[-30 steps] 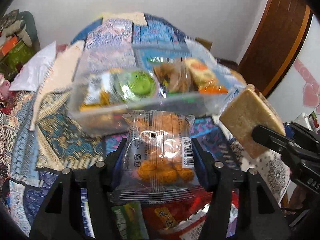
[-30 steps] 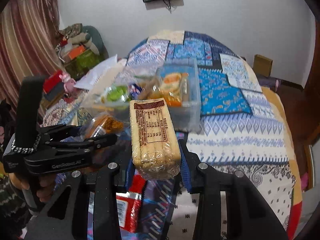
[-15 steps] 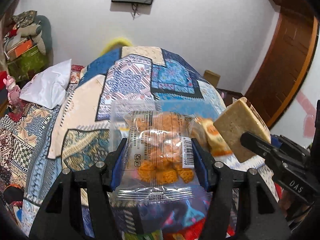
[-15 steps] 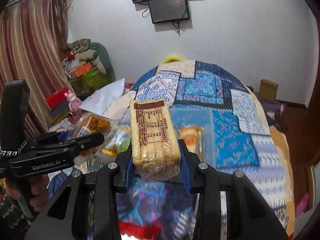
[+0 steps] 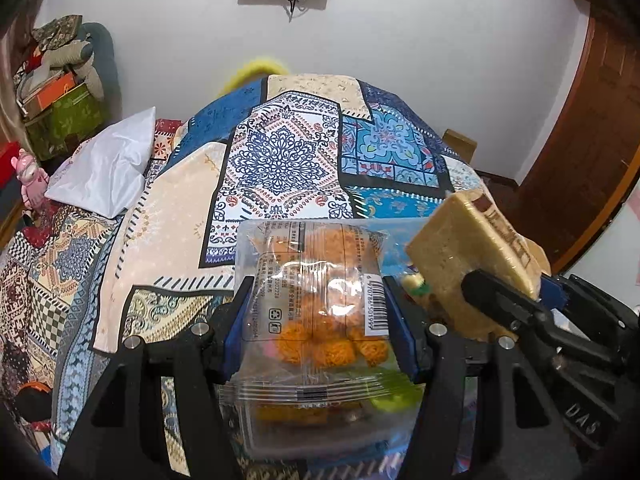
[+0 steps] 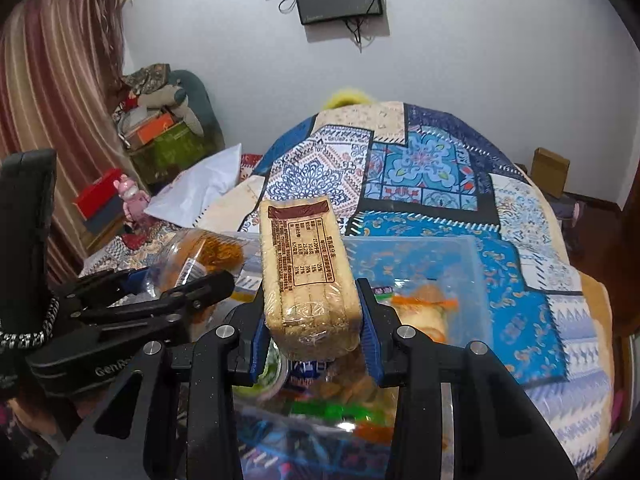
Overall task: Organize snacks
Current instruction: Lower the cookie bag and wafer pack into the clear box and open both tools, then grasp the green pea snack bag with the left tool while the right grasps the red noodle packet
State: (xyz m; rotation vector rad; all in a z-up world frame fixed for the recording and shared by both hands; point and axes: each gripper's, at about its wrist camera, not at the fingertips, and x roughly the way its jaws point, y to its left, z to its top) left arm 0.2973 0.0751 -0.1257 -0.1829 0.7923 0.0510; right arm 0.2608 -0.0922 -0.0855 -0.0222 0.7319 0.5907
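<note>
Left gripper (image 5: 316, 320) clamped on clear bag of orange snacks (image 5: 320, 304), right gripper (image 6: 310, 328) clamped on upright biscuit pack (image 6: 306, 276), clear bin (image 6: 460, 264) just below and ahead of both, patterned quilt (image 5: 280, 152) beyond

Both tools are matte black plastic with angular, strutted frames and round silver screw heads at the joints. The left gripper (image 5: 316, 320) and the right gripper (image 6: 312, 320) each carry blue ribbed pads on the inner faces of their fingers. White lettering marks the bodies, "GenRo" on the left one and "DAS" on the right, and a black-and-white braided cord loops around the left tool's handle.
</note>
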